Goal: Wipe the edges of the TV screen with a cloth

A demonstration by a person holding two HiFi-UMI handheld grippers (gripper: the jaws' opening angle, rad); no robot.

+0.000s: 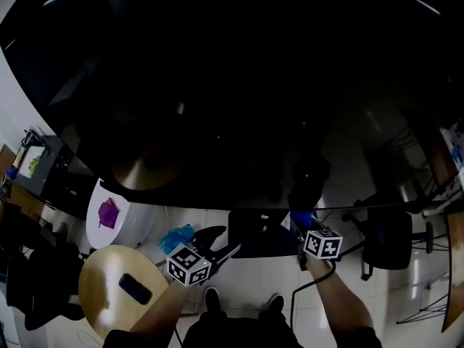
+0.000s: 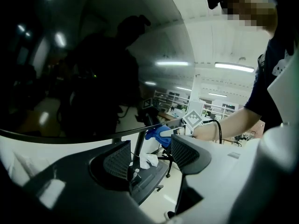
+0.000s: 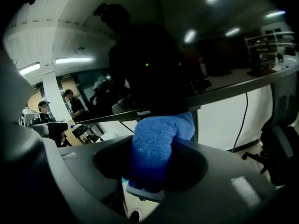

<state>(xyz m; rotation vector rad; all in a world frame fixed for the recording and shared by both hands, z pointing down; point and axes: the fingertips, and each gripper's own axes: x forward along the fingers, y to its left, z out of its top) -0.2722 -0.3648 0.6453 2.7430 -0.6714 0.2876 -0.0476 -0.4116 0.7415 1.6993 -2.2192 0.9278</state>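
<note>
Wiping the lower edge [image 3: 140, 112] of the TV screen [image 1: 232, 85] is judged to be the step in hand.

State of the tools:
- The right claw [image 1: 299, 227] is clamped on a folded blue cloth [image 3: 156, 143]. The fold stands out beyond the jaws, and its top touches the underside of the edge, near the stand [image 2: 137, 146].
- The left claw [image 1: 221, 245] is held below the screen, near the right one but apart from it. Its jaws stand apart with nothing between them, and it touches neither cloth nor screen.

Progress cannot be read from the glass (it is dark and shows only reflections). The side and top edges are presumably yet to be done.

Next move: slide the cloth along the edge with light upward pressure. Hold the claw's tilt so that the fold, not the jaw tips, meets the frame. At the stand, lift clear and set down again on the far side.

Risks: hard plastic scraping the frame, or the cloth slipping down in the grip.
</note>
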